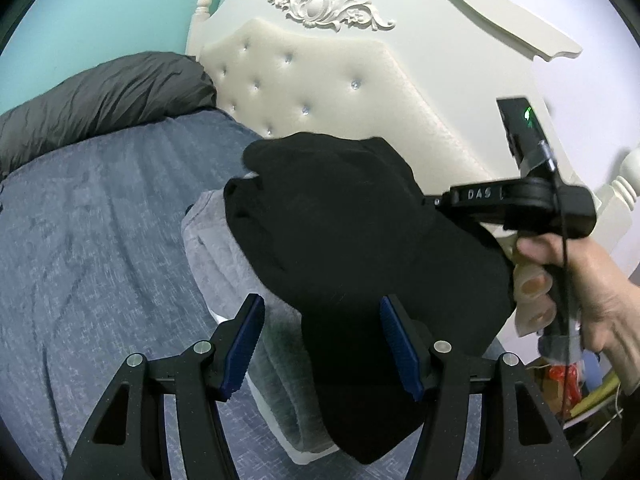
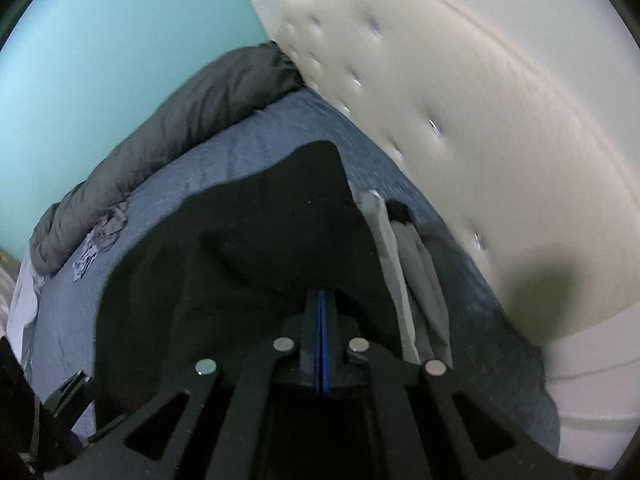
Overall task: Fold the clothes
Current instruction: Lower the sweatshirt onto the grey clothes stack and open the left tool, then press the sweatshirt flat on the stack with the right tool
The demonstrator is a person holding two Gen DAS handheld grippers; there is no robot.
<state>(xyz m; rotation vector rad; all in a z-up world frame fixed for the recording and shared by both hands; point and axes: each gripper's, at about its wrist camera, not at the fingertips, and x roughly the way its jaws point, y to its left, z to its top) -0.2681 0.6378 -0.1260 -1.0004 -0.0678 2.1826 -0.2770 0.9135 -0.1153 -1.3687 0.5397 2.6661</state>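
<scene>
Above ribbed blue bedding (image 1: 100, 220), right tool (image 2: 322, 312) pinches limp black cloth (image 1: 340, 220).

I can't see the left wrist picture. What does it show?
A black garment hangs over a folded grey cloth on a blue bed, with the open left gripper just below it. A hand holds the right gripper at the garment's right edge, before a cream headboard.
</scene>
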